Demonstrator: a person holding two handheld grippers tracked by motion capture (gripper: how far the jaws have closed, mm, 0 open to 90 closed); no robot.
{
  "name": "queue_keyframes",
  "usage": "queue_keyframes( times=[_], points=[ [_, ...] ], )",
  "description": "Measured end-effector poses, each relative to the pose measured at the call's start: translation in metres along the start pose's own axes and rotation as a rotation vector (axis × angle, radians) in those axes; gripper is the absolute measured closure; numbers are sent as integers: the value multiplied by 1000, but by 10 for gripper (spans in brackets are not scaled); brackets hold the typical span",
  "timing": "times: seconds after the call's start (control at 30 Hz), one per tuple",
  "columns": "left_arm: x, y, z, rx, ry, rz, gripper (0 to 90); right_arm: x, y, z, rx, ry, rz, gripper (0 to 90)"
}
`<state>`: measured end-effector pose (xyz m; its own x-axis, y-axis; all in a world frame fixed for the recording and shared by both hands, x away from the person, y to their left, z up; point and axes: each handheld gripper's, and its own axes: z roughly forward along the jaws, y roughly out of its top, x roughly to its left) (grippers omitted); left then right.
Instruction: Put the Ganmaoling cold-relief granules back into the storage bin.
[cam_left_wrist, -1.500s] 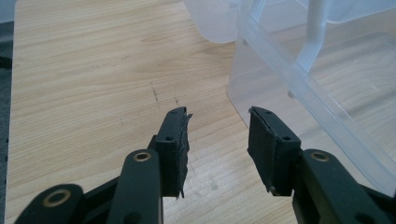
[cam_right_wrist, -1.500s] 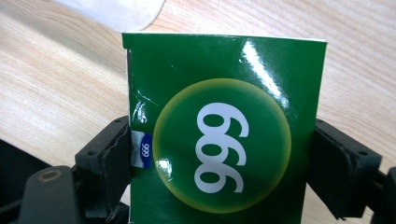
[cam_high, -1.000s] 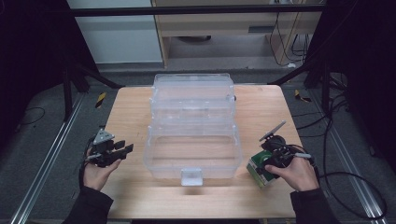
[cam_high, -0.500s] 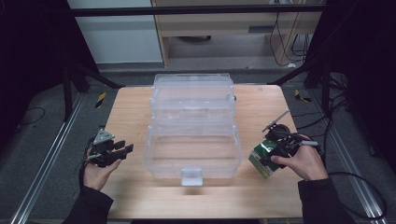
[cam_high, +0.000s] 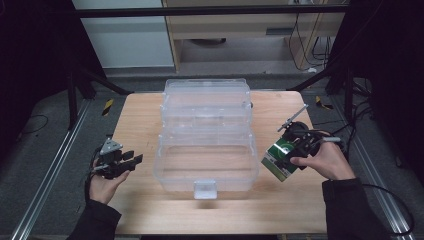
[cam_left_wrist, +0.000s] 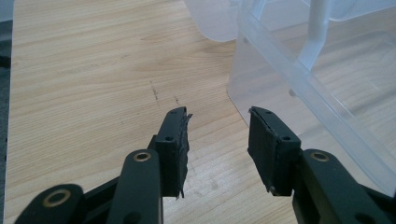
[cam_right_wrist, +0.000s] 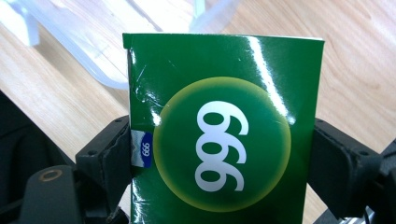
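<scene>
Now | right gripper (cam_high: 286, 159) clamped the green box (cam_right_wrist: 219, 135) by its side faces, beside the bin (cam_high: 206, 172) | I judged it light, glossy, crushable | left gripper (cam_left_wrist: 217, 140) empty, jaws apart

Three cameras: one fixed overhead, one riding on each tool.

The high view looks forward and down over the whole tabletop (cam_high: 140, 120). The left tool (cam_left_wrist: 218, 140) view sits low, facing the clear plastic box (cam_left_wrist: 322, 79) at 2 o'clock. The right tool (cam_right_wrist: 219, 158) view sits close against a green carton (cam_right_wrist: 224, 140), box edge at 11 o'clock. All three share box and tabletop.
</scene>
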<state>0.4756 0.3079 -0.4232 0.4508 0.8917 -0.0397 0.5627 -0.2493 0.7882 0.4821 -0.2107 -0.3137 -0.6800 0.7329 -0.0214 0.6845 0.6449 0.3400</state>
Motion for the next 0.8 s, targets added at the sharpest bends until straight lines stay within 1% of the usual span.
queue_keyframes(
  times=[0.03, 0.2, 0.27, 0.3, 0.4, 0.47, 0.53, 0.63, 0.8],
  points=[
    [0, 0, 0, 0, 0, 0, 569, 0, 2, -2, -5, 8, -9, 175],
    [0, 0, 0, 1, -1, 0, 569, 1, 11, -8, -27, 20, -45, 174],
    [0, 0, 0, 0, -1, 0, 569, 2, 13, -9, -28, 22, -44, 174],
    [0, 0, 0, -1, -1, 0, 569, 4, 17, -12, -31, 28, -67, 174],
    [1, 0, 0, 0, -2, -1, 569, 6, 25, -15, -42, 44, -111, 173],
    [1, 0, 0, -1, -2, -1, 569, 7, 29, -17, -49, 68, -132, 173],
    [1, 0, -1, -2, -2, 0, 569, 8, 32, -19, -56, 81, -155, 173],
    [1, 0, 0, -1, -2, 1, 569, 11, 37, -21, -62, 83, -197, 173],
    [1, 0, -1, 0, -1, 2, 569, 16, 46, -21, -60, 102, -292, 172]
  ],
)
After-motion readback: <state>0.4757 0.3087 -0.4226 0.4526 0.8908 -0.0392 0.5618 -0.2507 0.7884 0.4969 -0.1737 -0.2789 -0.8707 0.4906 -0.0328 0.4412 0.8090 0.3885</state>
